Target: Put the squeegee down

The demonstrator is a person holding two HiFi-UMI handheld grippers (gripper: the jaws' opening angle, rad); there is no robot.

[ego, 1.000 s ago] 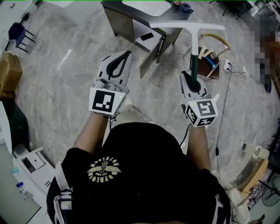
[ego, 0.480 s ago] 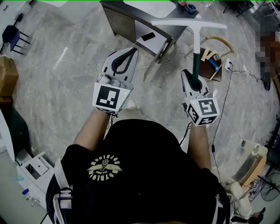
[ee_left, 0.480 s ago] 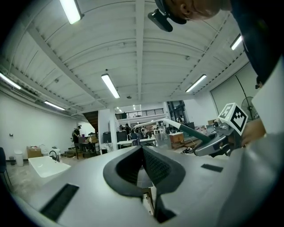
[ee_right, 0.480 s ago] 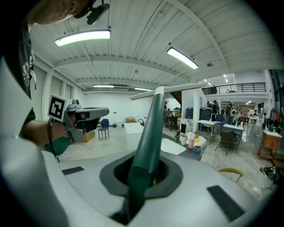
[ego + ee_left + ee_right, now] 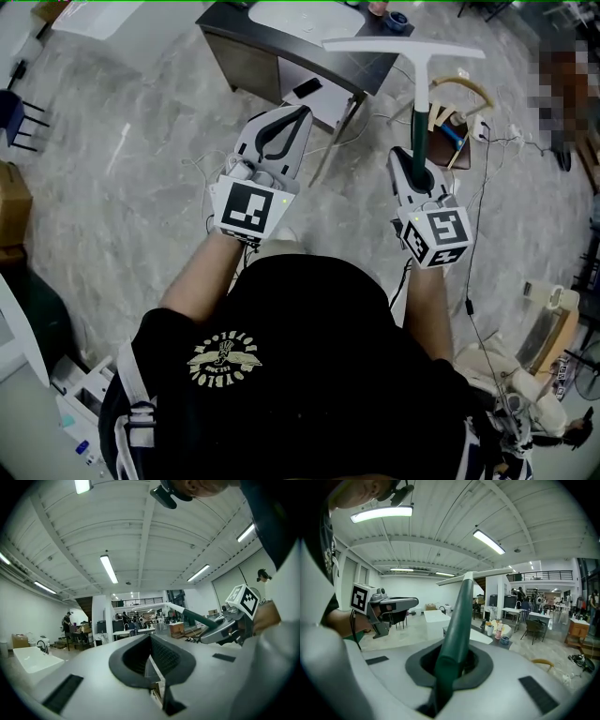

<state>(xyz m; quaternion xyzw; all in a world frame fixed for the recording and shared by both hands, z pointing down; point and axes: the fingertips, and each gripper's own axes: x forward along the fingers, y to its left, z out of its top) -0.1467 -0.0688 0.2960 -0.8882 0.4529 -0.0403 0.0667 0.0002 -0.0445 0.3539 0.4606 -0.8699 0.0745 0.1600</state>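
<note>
right gripper (image 5: 410, 161): we find jaws clamped tight on dark green handle of squeegee (image 5: 418, 112). squeegee held clear of floor, handle running forward from jaws, white blade crosswise at far end, showing by corner of dark desk (image 5: 246, 49). left gripper (image 5: 296, 114): we note jaw tips together, nothing between them; level beside right, well apart. grey marble floor (image 5: 122, 178) beneath both.

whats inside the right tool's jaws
The right tool is shut on the squeegee by its green handle; its white blade sticks out. The handle's end is covered by the tool.
</note>
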